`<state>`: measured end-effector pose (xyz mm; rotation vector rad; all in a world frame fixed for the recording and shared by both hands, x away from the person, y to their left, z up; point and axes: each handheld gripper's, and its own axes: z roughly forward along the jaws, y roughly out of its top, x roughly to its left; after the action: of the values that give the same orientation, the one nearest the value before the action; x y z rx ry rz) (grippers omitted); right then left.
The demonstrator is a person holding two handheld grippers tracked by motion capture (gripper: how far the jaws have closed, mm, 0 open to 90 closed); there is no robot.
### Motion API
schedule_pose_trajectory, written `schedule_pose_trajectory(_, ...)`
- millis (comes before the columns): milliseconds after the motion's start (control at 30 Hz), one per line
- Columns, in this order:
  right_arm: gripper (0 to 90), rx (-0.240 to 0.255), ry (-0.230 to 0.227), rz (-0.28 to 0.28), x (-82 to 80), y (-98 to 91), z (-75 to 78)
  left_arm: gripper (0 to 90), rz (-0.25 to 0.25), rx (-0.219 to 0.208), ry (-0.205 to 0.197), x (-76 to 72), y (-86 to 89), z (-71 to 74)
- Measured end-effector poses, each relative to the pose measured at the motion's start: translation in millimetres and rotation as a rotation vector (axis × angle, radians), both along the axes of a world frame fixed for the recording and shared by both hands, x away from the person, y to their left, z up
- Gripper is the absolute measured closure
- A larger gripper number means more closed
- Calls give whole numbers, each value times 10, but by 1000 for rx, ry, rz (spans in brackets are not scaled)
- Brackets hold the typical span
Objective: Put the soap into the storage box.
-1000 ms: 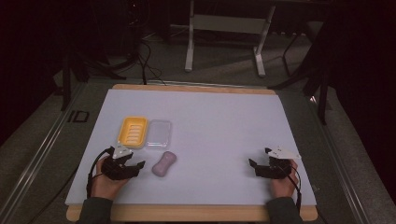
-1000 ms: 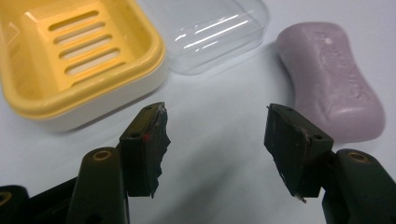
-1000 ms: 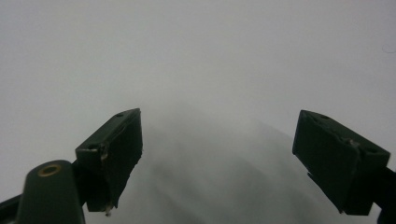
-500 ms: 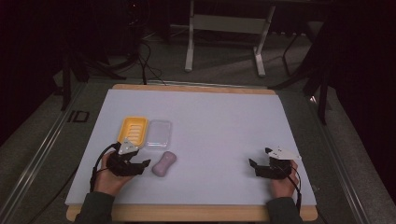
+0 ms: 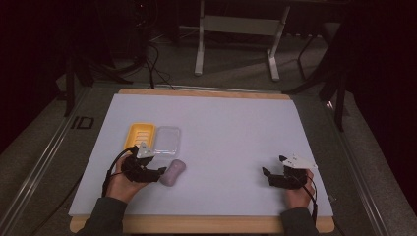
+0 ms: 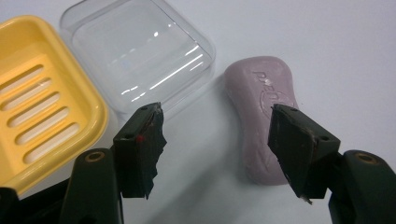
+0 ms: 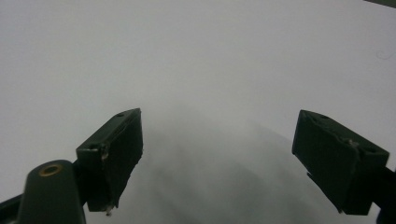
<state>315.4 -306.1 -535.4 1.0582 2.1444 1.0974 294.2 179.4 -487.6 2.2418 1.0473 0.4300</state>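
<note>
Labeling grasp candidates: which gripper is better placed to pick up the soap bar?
Left. The left gripper is open right beside the soap bar, with one jaw already alongside it. The right gripper sits far across the table, facing bare surface.

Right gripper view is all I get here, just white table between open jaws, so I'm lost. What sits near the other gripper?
Observer: A purple soap bar lies flat by the left gripper, beside its right jaw.
Operator: Is it gripped?
Observer: No, the jaws stand open and the bar is not between them.
Operator: Anything else there?
Observer: A yellow slotted soap dish with a clear lid beside it.
</note>
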Motion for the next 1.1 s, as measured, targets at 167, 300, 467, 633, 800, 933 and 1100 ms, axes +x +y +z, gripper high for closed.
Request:
schedule_pose_trajectory(167, 161, -2, 0, 1, -1, 4, -1, 359, -7, 5, 13, 25, -64, 21)
schedule_pose_trajectory(300, 161, -4, -1, 2, -2, 6, -1, 329, -24, 7, 7, 29, -116, 47)
schedule_pose_trajectory(467, 161, -2, 1, 1, -2, 8, -1, 298, -36, 16, 6, 31, -183, 66)
schedule_pose_trajectory(633, 161, -2, 2, 1, -3, 9, -1, 249, -31, 29, 18, 51, -243, 63)
schedule_pose_trajectory(800, 161, -8, 2, 4, -1, 10, -1, 212, -32, 51, 37, 76, -321, 33)
schedule_pose_trajectory(933, 161, -10, 3, 5, 0, 11, -1, 186, -24, 64, 56, 104, -394, -10)
schedule_pose_trajectory(1100, 161, -10, 3, 7, 0, 12, -1, 202, -44, 93, 83, 134, -480, -71)
